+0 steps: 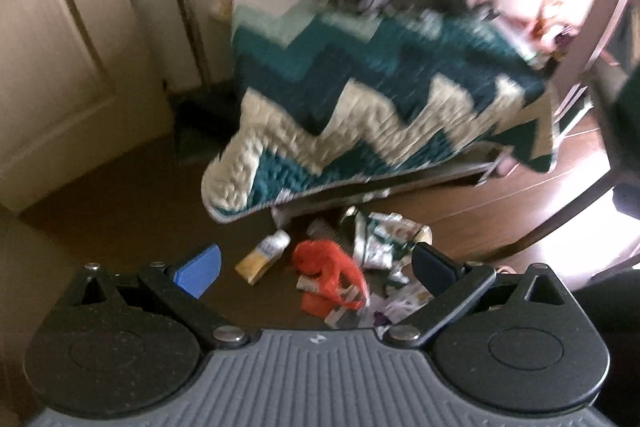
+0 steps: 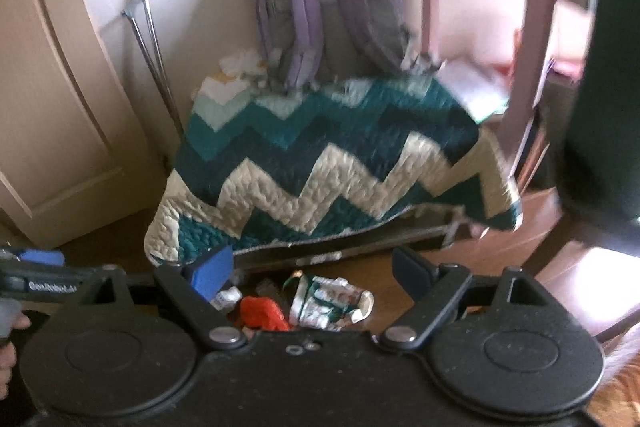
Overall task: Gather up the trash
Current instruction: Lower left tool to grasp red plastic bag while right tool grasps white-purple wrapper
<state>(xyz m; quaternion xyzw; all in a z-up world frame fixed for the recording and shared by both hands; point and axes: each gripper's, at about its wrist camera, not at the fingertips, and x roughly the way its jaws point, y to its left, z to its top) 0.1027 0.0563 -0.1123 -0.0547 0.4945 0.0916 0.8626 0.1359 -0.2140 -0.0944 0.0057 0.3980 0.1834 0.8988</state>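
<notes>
- Trash pile lies on the dark wood floor, near the zigzag teal-and-cream quilt's lower edge.
- Left gripper: jaws spread, empty. Right gripper: likewise released.
- You lower the left gripper onto the crumpled orange-red plastic bag; centre before clenching.
- Crushed green-and-white can sits just right of it; avoid snagging.

Dark wood floor, cream door
</notes>
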